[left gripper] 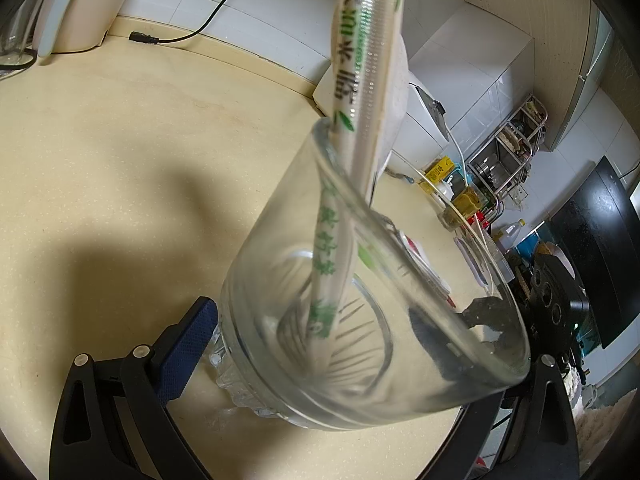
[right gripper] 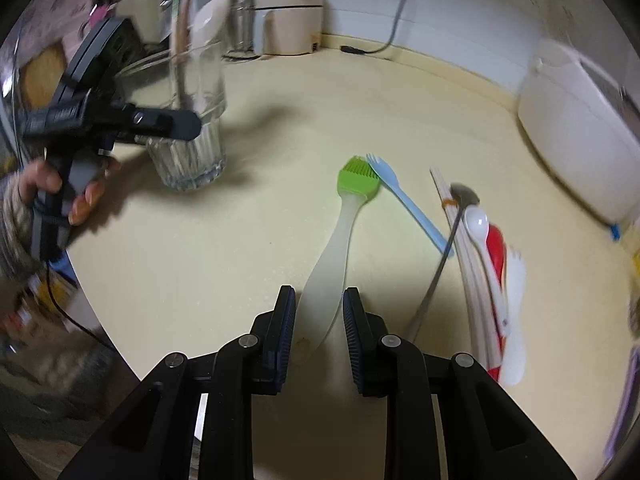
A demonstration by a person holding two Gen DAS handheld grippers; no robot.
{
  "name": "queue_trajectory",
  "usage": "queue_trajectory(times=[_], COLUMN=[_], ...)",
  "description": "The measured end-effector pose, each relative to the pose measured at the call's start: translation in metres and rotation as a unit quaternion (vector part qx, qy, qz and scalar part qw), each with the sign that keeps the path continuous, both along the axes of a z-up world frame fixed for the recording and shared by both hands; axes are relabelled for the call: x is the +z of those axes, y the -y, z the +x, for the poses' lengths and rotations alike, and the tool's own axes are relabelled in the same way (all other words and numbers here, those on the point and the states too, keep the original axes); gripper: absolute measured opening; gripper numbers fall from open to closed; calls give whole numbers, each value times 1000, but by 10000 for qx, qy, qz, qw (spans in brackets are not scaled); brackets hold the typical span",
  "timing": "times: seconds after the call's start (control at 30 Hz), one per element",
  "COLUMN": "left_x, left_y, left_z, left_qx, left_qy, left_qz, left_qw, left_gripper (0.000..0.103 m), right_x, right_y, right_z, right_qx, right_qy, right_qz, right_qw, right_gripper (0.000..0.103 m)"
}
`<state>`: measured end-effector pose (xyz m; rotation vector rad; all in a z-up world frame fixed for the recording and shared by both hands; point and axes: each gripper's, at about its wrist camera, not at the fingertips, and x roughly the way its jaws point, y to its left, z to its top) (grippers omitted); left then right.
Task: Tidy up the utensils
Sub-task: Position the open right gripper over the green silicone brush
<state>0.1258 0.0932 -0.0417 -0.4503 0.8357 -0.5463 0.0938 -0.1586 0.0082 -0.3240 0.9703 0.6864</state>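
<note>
Item 1: basting brush (right gripper: pixel 340 240), green silicone head, translucent white handle. Lies flat on cream countertop (right gripper: pixel 240 240). Long axis runs near straight away from right-wrist cam, leaning slightly right; head at far end, handle tip at near end.

Posn vs right gripper (right gripper: pixel 319 312): handle's near part sits between the two blue-padded fingers (right gripper: pixel 286 320). Jaws partly open, narrow gap showing each side of handle; pads look just shy of touching it, contact can't be confirmed. Brush rests on counter, not lifted.

Item 2: light-blue spork (right gripper: pixel 404 204), tines touching or just beside brush head, handle running toward near right.

Item 3: cluster to right of spork: chopsticks (right gripper: pixel 460 240) tied w/ a band, dark metal spoon (right gripper: pixel 436 272), white plastic spoon (right gripper: pixel 480 232), red utensil (right gripper: pixel 496 252), white spork (right gripper: pixel 516 280). All roughly parallel, overlapping.

Item 4: drinking glass (left gripper: pixel 360 320), upright on counter, far left in right-wrist view. Holds wrapped chopsticks (left gripper: pixel 360 80) w/ green print, leaning out over rim; a white spoon (right gripper: pixel 208 20) also stands in it.

Left gripper (left gripper: pixel 360 360): closed on glass base, one blue pad (left gripper: pixel 180 352) pressed against ribbed wall; other finger seen only through glass. Person's hand (right gripper: pixel 60 192) on its grip.

Background: white rice cooker (right gripper: pixel 580 128), black power cord (left gripper: pixel 192 28).
</note>
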Motion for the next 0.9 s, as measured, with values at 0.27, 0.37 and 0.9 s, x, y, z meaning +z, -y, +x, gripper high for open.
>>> queue_trajectory(times=[0.27, 0.37, 0.9], left_x=[0, 0, 0], left_y=[0, 0, 0], left_z=[0, 0, 0], left_qx=[0, 0, -1], left_qy=[0, 0, -1], left_qz=[0, -1, -1], left_qw=[10000, 10000, 10000], left_gripper=[99, 99, 99], right_x=[-2, -1, 8], right_y=[6, 7, 5], right_z=[9, 8, 40], right_qx=[-538, -627, -1359], right_qy=[46, 36, -101], right_qz=[-8, -21, 139], right_qw=[9985, 9980, 9906], right_gripper=[25, 26, 37])
